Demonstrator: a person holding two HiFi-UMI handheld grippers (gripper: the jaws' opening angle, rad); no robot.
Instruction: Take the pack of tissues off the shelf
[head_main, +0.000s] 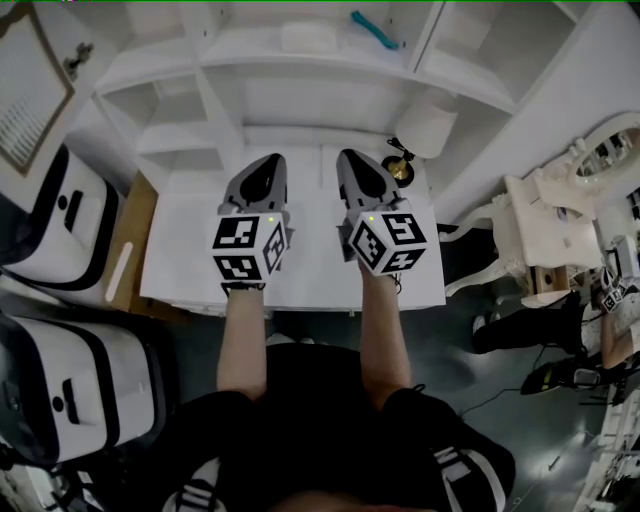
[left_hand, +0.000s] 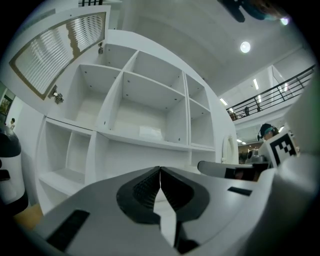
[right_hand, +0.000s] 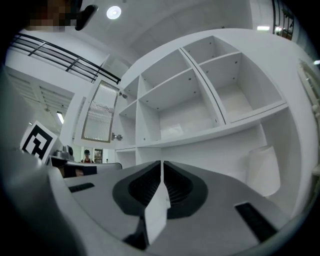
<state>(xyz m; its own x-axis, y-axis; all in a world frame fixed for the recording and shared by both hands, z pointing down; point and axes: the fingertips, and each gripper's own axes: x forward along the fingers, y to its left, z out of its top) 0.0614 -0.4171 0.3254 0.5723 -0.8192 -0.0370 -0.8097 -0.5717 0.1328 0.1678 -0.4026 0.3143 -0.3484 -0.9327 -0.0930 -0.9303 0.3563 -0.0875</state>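
Approach step: my left tongs (left_hand: 160, 172) and right tongs (right_hand: 161, 167) are clenched, empty. Next: open, reach the flat white pack of tissues (head_main: 305, 37).

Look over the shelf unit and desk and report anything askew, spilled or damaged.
Nothing looks spilled or damaged. Two small things stand out: the louvred cabinet door at the left of the white shelf unit hangs open, and a slim teal tool lies at a slant near the flat white pack of tissues.

Smooth, matt white-painted shelf (left_hand: 145, 143)
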